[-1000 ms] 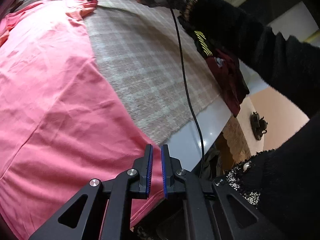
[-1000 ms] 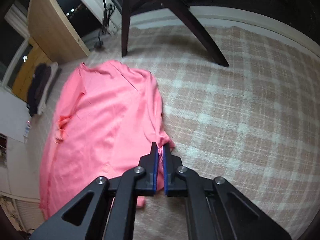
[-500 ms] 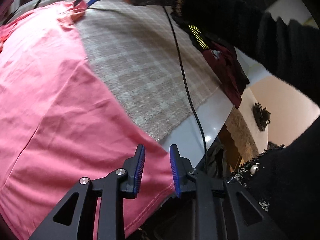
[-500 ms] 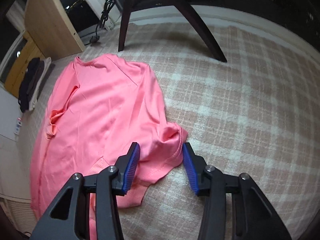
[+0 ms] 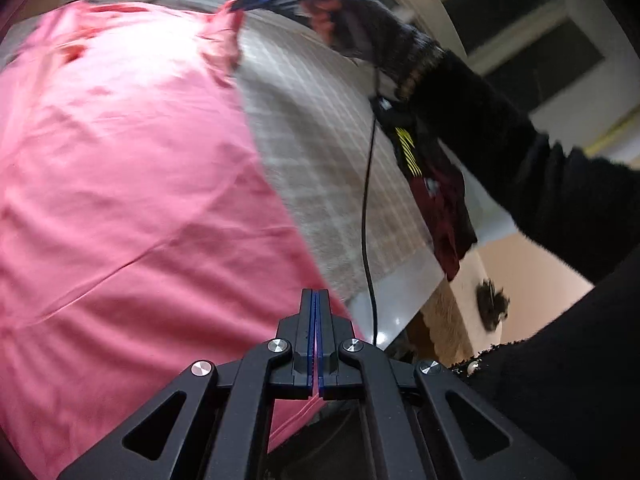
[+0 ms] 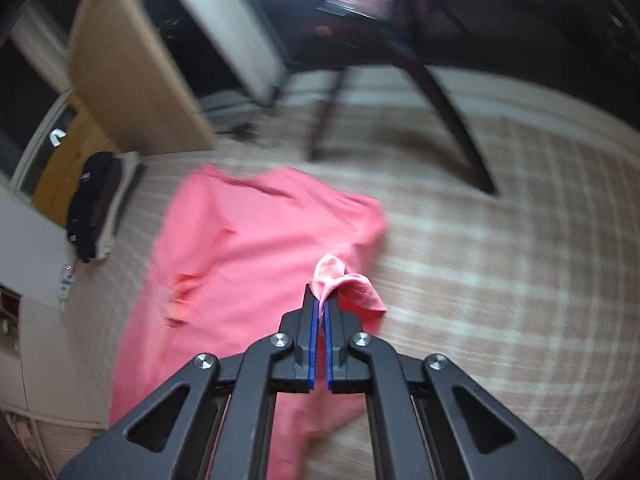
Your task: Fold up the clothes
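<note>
One pink shirt point(image 5: 132, 184) lies spread on a checked cloth point(image 5: 320, 152) that covers the worktop point(image 5: 404, 292). The left gripper point(image 5: 316, 336) is at the near edge of the shirt. Its fingers are closed, and a thin bit of pink shows between them, so it is pinching the hem there. The right gripper point(image 6: 319, 344) is at the far end. Its fingers are closed on a bunched corner of the shirt point(image 6: 256, 264), and a little pink fold sticks up past the tips.

The shirt runs long, from one gripper to the other. From the left gripper it stretches away and forward, with most of it off to the left. From the right gripper it also lies ahead and to the left. So each gripper holds one end on the same long side, and the rest of the shirt lies on the other side of them both. I think the next move is to carry that side across the shirt to fold it.

There is one shirt, two grippers, one black cable point(image 5: 366, 208), and one pile of dark clothes point(image 5: 440, 200) by the worktop edge.
</note>
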`<state>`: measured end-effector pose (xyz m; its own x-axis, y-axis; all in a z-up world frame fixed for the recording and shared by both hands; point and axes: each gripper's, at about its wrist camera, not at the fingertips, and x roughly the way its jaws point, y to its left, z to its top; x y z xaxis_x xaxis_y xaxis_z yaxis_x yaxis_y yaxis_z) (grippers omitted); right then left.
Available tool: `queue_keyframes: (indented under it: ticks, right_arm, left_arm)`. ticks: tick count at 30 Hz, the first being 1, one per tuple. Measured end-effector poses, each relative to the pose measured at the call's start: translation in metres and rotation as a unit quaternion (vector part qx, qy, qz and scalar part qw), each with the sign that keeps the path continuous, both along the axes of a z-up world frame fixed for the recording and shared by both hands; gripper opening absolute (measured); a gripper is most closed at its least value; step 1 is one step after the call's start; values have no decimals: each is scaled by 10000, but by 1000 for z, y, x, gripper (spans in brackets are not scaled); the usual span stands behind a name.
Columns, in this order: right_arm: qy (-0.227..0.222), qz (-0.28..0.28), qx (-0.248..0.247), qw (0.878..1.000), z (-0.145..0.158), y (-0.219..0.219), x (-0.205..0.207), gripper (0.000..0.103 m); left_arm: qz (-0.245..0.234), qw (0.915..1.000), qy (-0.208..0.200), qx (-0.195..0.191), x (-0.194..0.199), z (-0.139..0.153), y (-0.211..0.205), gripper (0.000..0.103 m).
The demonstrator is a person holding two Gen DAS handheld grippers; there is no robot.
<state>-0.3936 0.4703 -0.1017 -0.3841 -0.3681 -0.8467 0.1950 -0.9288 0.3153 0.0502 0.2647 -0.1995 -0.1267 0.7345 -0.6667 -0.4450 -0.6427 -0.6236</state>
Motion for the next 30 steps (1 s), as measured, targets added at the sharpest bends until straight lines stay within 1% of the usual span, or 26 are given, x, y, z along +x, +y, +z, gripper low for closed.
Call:
queue_keyframes:
  ticks: [2,4,5,6,7,10,11,12,14,15,16,17,18,21,23,24,25,26,27,29,30]
  right_arm:
    - [-29,48,338,9994,6,-28,-7,4]
    - [-298,263,572,9976,3,-61,-19,5]
    - [-462,381,852,9946,-1,-77,-24,9]
    - [-510,440,1148,9911,-2,-87,-24,10]
    - [-424,464,1282,9898,1,-91,-20,12]
    - [-125,443,1069,9932,17,-82,2,37]
    - [-49,399,1124,9928,19,-78,10,37]
    - [33,327,1224,9919,19,-73,21,37]
    - [60,124,1228,9923,13,-47,41,37]
    - [58,20,1219,9925,9,-34,50,37]
    - [-39,-107,1140,9934,1,-23,56,37]
    - [-174,-267,1020,9943,-10,-11,60,37]
    - [-351,-494,792,9950,-24,3,61,37]
    - [-675,-689,-17,9953,-54,22,60,37]
    - [-816,-699,-164,9941,-67,22,61,37]
    - [-795,-693,-169,9943,-71,20,62,37]
    - [-769,-684,-175,9945,-74,18,63,30]
    - [-712,-662,-188,9951,-71,16,64,8]
    - [-654,-640,-201,9956,-68,14,66,4]
    - [-525,-610,-135,9967,-58,10,69,4]
    - [-435,-539,-48,9976,-48,6,71,4]
  left_arm:
    - [225,9997,-34,12,3,0,-22,0]
    - [328,9994,-93,-42,5,-3,-34,0]
    - [369,9992,-116,-61,7,-4,-39,0]
    - [346,9993,-158,-65,9,-4,-42,0]
    - [336,9992,-128,-152,12,-3,-44,0]
    - [372,9990,-84,-240,15,2,-53,0]
    - [404,9988,-65,-269,15,3,-55,0]
    - [343,9989,-29,-311,14,5,-54,0]
    - [228,9987,85,-437,13,8,-49,0]
    - [99,9989,114,-452,12,8,-43,0]
    - [-30,9988,143,-466,10,8,-37,0]
    - [-167,9987,155,-456,9,8,-31,0]
    - [-303,9984,167,-447,8,7,-25,0]
    - [-679,9965,186,-444,4,6,-6,0]
    - [-864,9949,189,-476,3,5,4,0]
    - [-930,9942,200,-509,3,6,8,0]
    - [-995,9933,210,-542,3,6,11,0]
    - [-1009,9930,220,-567,3,6,12,0]
    - [-1002,9931,210,-573,2,6,11,0]
    - [-944,9938,178,-554,1,5,5,0]
    - [-917,9942,158,-541,1,5,3,0]
